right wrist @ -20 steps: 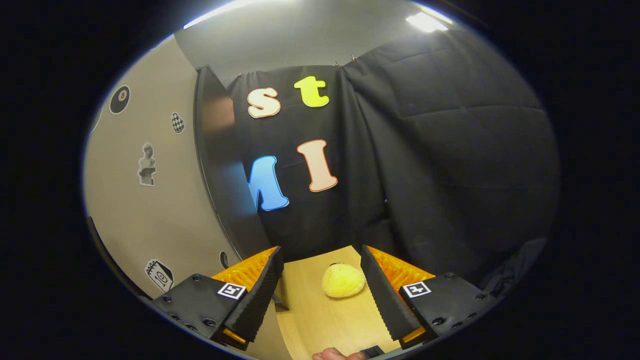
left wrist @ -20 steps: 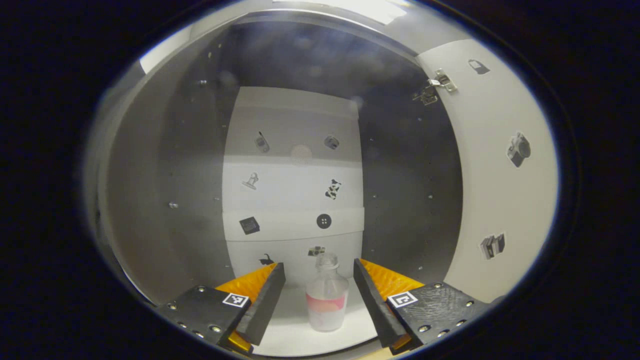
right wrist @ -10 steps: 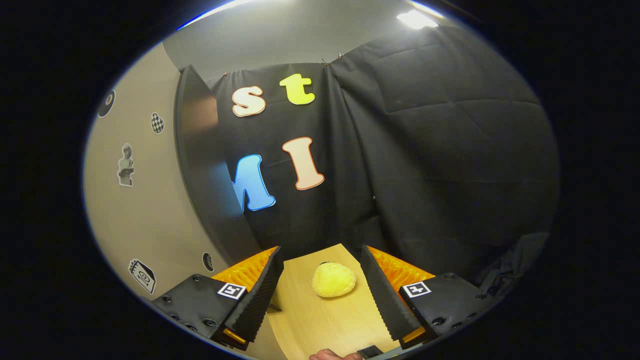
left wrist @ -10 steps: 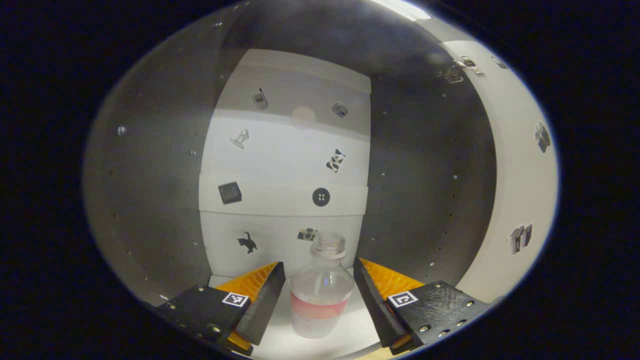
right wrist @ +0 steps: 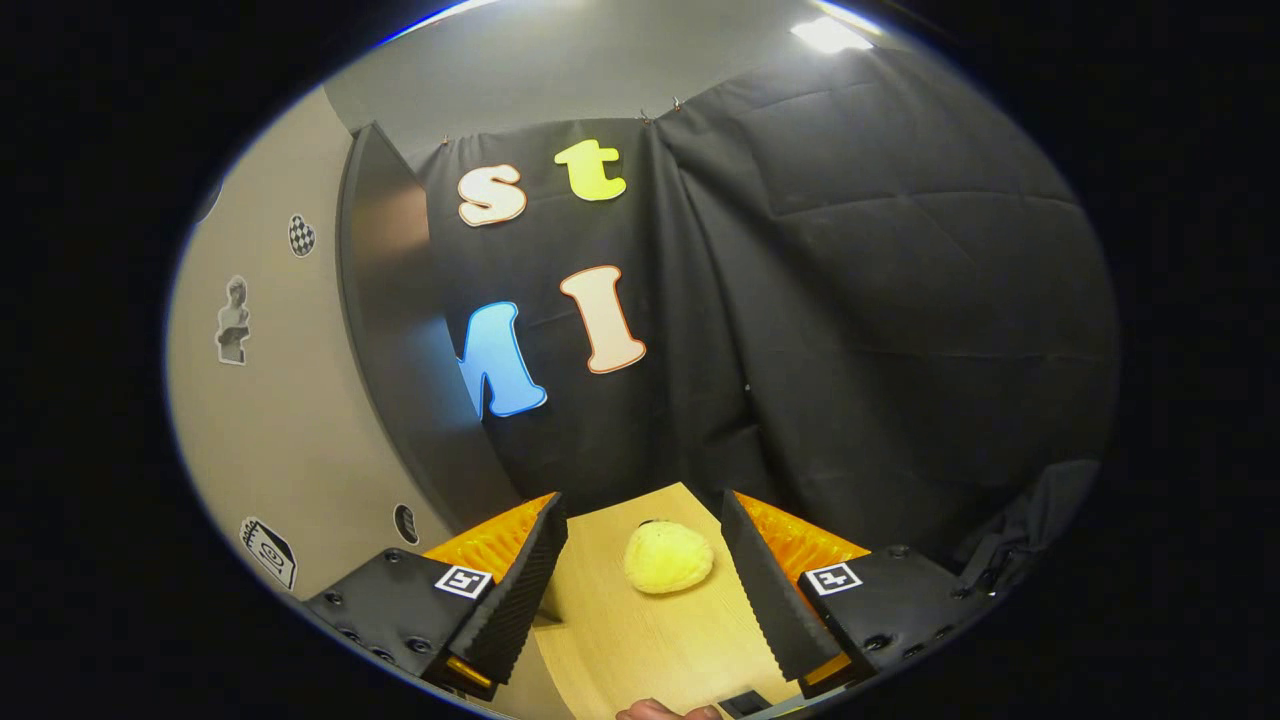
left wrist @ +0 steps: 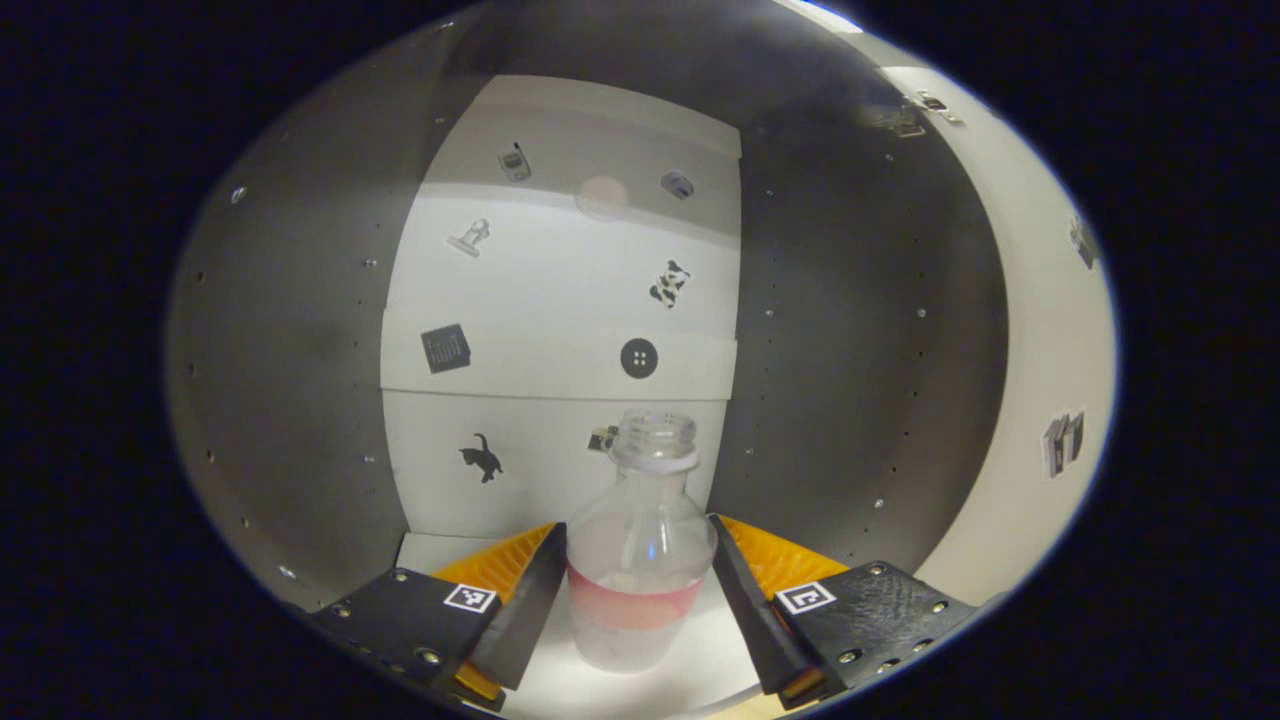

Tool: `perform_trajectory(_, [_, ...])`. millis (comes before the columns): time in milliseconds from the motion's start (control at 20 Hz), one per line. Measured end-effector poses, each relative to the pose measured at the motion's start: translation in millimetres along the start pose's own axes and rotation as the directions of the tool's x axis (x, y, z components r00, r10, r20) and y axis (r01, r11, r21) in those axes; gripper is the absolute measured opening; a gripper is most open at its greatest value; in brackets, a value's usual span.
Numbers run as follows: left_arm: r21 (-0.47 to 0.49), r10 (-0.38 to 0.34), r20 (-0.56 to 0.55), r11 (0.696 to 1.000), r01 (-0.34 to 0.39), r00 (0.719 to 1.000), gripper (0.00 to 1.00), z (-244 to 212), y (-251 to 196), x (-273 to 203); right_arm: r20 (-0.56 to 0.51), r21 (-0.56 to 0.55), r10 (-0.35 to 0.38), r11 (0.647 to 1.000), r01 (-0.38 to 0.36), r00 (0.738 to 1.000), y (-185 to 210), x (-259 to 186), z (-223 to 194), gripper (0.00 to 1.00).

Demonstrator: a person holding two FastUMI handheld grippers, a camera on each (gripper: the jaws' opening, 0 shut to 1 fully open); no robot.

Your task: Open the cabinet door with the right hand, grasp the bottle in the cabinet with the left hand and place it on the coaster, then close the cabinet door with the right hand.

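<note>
Inside the cabinet point(left wrist: 300, 380), on its white floor, we see the bottle point(left wrist: 640, 560) standing upright, long axis vertical, uncapped mouth pointing up, a pink band around its lower body. Our left gripper point(left wrist: 638, 585) reaches level into the cabinet with its fingers spread wide, one on each side of the bottle and just beside it; we cannot tell whether they touch. Our right gripper point(right wrist: 645, 575) is likewise wide open and holds nothing, hovering beside the open cabinet door point(right wrist: 270, 400) over the wooden table point(right wrist: 640, 640), where a yellow plush toy point(right wrist: 668, 557) lies between its fingers.
</note>
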State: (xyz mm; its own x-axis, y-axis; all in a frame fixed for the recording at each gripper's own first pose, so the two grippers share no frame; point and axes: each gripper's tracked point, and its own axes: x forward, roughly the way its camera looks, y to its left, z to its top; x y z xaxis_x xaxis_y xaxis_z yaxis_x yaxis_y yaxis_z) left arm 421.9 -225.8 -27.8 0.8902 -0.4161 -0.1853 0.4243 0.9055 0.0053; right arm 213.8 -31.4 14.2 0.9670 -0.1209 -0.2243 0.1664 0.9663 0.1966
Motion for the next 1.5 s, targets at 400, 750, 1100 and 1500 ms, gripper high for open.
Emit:
perform_trajectory(400, [0.005,0.004,0.004,1.0,-0.004,1.0,0.74,-2.4,-2.1,-0.6,-0.015,0.001,-0.007,1.0,0.007,1.0,-6.2,4.7,-5.1,0.98])
perform_trajectory(750, [0.066,0.008,0.03,0.998,-0.01,1.0,0.72,-1.1,-17.7,-14.4,-0.029,-0.035,0.025,0.999,-0.026,0.999,-6.4,15.2,-5.7,0.98])
perform_trajectory(1100, [0.115,0.037,0.105,0.992,-0.049,0.994,0.72,14.6,-24.0,-57.2,-0.02,-0.046,0.118,0.992,-0.119,0.993,2.7,32.0,3.0,0.98])
perform_trajectory(1500, [0.084,0.029,0.134,0.996,-0.04,0.991,0.7,26.1,-26.0,-154.5,0.032,-0.076,0.144,0.987,-0.141,0.989,8.5,3.4,7.5,0.92])
